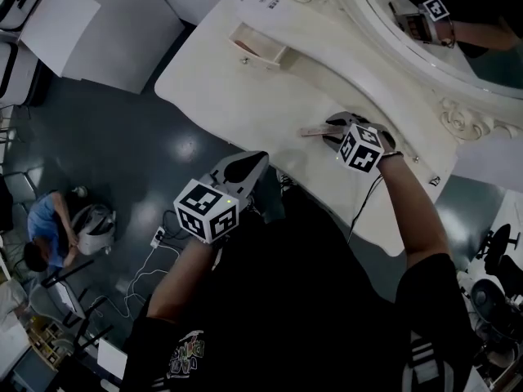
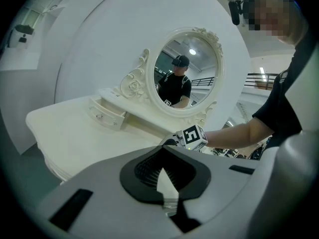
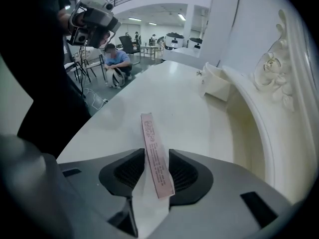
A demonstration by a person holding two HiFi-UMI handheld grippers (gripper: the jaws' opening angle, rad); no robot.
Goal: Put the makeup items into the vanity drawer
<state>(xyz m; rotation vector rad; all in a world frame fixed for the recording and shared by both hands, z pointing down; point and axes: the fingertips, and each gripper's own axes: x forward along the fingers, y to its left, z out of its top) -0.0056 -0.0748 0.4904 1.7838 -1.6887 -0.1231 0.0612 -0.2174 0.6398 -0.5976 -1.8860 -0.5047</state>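
Right gripper hovering over vanity top, jaws spread wide; slim pink makeup box lying loose between them, centre of right gripper view. Left gripper closed, empty. Drawer sitting open, head view upper left.

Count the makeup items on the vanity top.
1: a slim pink box lies on the vanity top between the right gripper's open jaws; others may be out of sight.

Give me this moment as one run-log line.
right hand-held gripper: open, pink box between jaws, lying on vanity top | left hand-held gripper: shut, empty | drawer: open
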